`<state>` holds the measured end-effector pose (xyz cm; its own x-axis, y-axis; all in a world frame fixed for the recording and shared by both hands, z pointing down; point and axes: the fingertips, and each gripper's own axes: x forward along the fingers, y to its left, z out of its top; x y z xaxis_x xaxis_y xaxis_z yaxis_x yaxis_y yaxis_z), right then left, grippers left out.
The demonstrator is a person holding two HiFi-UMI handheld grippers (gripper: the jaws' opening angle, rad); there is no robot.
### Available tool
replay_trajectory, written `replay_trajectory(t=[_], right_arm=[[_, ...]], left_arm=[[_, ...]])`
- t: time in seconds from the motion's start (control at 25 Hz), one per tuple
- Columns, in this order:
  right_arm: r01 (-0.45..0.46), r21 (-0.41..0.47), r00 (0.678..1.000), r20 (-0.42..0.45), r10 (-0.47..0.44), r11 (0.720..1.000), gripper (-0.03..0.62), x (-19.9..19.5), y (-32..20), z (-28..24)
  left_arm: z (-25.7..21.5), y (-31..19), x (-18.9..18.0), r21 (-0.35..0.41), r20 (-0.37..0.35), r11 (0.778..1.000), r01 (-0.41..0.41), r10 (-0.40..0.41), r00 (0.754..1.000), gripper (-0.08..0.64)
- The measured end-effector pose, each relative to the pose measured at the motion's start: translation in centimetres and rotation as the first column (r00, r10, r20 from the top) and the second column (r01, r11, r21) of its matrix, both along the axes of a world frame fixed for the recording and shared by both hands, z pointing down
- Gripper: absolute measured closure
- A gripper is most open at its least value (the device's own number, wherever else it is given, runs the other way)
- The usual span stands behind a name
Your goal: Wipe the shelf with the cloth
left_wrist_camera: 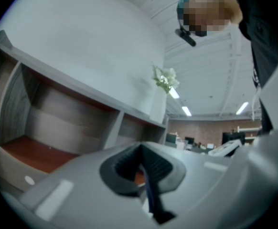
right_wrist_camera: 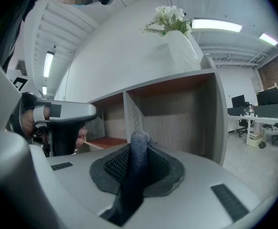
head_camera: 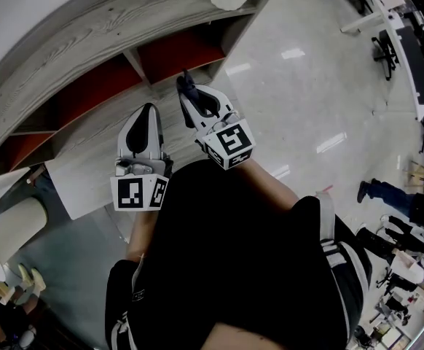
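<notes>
1. Between the jaws of the right gripper (right_wrist_camera: 138, 163) sits a dark blue cloth (right_wrist_camera: 138, 149). The jaws pinch it tight, and its rounded end pokes up past the tips.
2. From the head view, the right gripper (head_camera: 188, 93) points at the shelf (head_camera: 88, 20), with the cloth (head_camera: 186, 84) at its front end. The cloth is near the wall between two boxes of the shelf. I cannot tell if it touches the wood.
3. Just beside it, on the person's left, is the left gripper (head_camera: 148, 111). Its jaws are pressed together (left_wrist_camera: 141, 163).
4. The right gripper view also shows the left gripper (right_wrist_camera: 58, 111) off to the side, with a hand (right_wrist_camera: 30, 122) around its handle.
5. The shelf (right_wrist_camera: 215, 113) is made of grey wood. Its boxes are open at the front and have red-brown floors.
6. On top of the shelf, at its end, stands a white vase (right_wrist_camera: 182, 49) with white flowers (right_wrist_camera: 167, 15) in it.
7. Past the end of the shelf there is a shiny pale floor (head_camera: 307, 86). Well apart from the shelf stand desks (right_wrist_camera: 253, 120) with screens and chairs.
</notes>
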<state>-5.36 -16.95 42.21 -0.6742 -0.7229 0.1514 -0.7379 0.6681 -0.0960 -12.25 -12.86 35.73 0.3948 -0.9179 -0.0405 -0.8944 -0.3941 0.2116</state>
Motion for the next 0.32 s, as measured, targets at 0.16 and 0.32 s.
replay_trajectory(t=[0.16,0.32], right_arm=[[0.001,-0.008,1.0,-0.007,-0.001,1.0,0.545,0.14,-0.03,0.23],[0.001,0.0,1.0,-0.006,-0.001,1.0,0.545,0.1,-0.17,0.14]], left_arm=[[0.03,-0.05,0.05,0.0,0.001,1.0,0.001,-0.001,1.0,0.555],[0.15,-0.11,0.03,-0.002,0.0,1.0,0.002,-0.002,1.0,0.555]])
